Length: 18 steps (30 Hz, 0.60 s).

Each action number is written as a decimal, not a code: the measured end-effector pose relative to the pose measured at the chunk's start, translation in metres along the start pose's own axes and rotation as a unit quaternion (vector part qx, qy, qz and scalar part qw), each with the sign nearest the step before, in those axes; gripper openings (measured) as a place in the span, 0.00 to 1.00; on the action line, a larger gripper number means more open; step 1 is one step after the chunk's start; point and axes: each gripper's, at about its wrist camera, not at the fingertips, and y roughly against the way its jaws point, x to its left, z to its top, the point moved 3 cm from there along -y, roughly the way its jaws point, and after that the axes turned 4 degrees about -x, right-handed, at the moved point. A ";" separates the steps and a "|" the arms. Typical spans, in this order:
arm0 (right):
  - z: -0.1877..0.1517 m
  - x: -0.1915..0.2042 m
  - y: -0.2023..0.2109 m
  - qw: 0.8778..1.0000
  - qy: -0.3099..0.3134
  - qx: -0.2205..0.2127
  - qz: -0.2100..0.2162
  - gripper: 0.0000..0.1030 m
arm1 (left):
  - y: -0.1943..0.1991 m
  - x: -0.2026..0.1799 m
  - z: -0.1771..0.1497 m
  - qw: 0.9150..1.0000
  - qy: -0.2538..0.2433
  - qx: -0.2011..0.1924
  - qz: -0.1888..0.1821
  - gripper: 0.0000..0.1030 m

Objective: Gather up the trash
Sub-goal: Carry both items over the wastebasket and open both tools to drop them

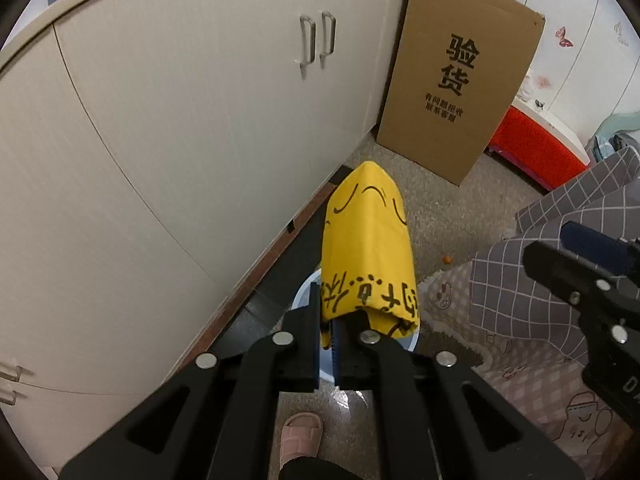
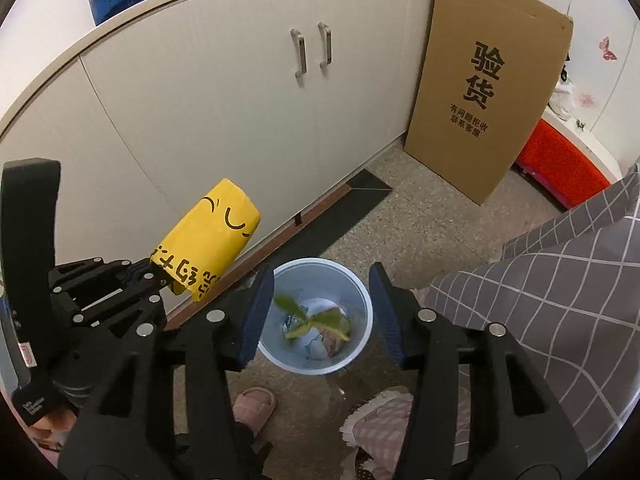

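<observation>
The left gripper (image 1: 328, 332) is clamped tight on the lower edge of a yellow wrapper (image 1: 368, 256), holding it out over the white bin (image 2: 320, 316), evidently so it can be dropped in. The right gripper (image 2: 320, 312) stands about half open and empty above the bin mouth. A banana peel (image 2: 316, 318) shows between its fingers, whether falling or landed I cannot tell.

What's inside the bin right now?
Inside the bin: a greenish-yellow peel and a brownish scrap on the pale bottom. The right jaws' pads hide part of its rim.
</observation>
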 end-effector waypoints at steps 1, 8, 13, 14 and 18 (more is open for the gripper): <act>0.000 -0.001 0.000 1.000 -0.002 -0.001 0.001 0.48 | -0.001 -0.001 -0.001 1.000 -0.001 0.002 -0.001 0.04; -0.004 -0.009 0.008 1.000 -0.007 -0.012 -0.005 0.51 | -0.006 -0.013 -0.002 1.000 -0.010 0.010 -0.008 0.04; -0.005 -0.015 0.015 1.000 -0.014 -0.024 -0.010 0.51 | -0.007 -0.020 0.000 1.000 -0.017 0.012 -0.012 0.04; -0.004 -0.016 0.018 0.999 -0.016 -0.029 -0.011 0.51 | -0.007 -0.022 0.000 1.000 -0.018 0.012 -0.012 0.04; -0.002 -0.021 0.030 0.998 -0.022 -0.048 -0.013 0.52 | -0.004 -0.030 0.005 1.000 -0.023 0.009 -0.014 0.05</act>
